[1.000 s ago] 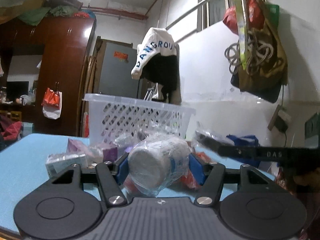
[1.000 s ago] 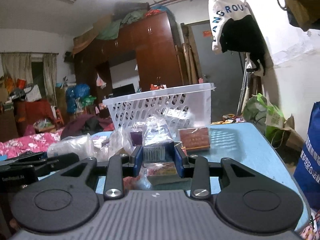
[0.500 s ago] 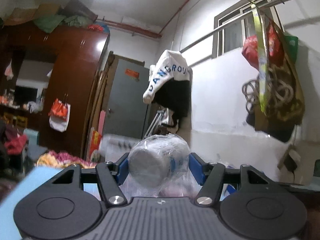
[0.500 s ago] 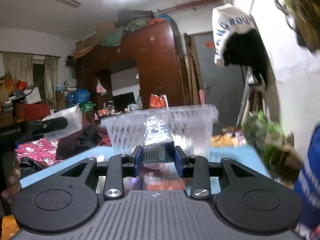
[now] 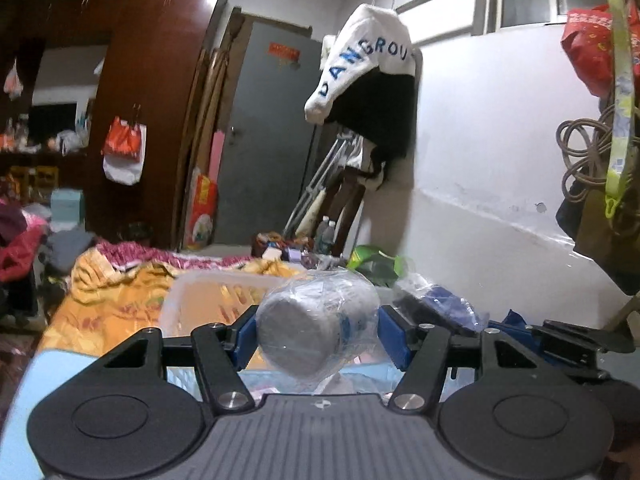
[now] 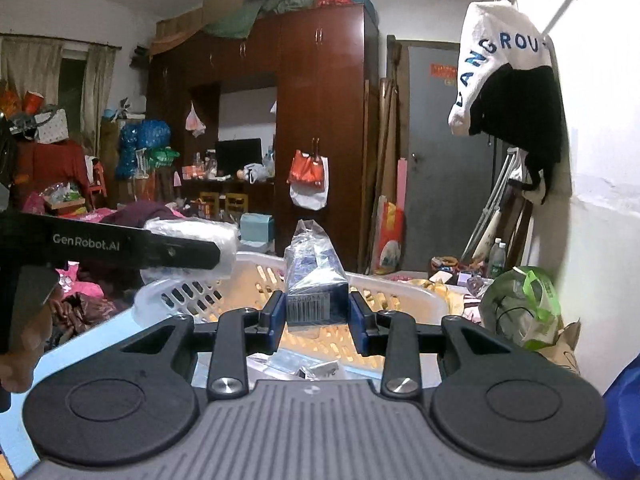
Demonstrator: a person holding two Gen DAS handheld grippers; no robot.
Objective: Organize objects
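Note:
My left gripper (image 5: 318, 336) is shut on a white jar wrapped in clear plastic (image 5: 316, 330), held up in the air just above the near rim of the white plastic basket (image 5: 208, 280). My right gripper (image 6: 316, 318) is shut on a small dark blue box in clear wrap (image 6: 314, 280), with a barcode facing me, raised over the same basket (image 6: 400, 284). In the right wrist view the left gripper (image 6: 192, 254) reaches in from the left with the wrapped jar (image 6: 192, 232) at its tip. The right gripper (image 5: 560, 340) shows at the right of the left wrist view.
Several wrapped packets (image 6: 304, 364) lie on the light blue table (image 5: 52, 372) below the grippers. A green bag (image 6: 520, 308) sits right of the basket. Clothes hang on the white wall (image 5: 480, 160) at right. A brown wardrobe (image 6: 320, 120) and grey door (image 5: 264, 136) stand behind.
Both grippers rose from the heap on the table, each with its object. The basket, which loomed above them before, now lies below and just ahead of both.

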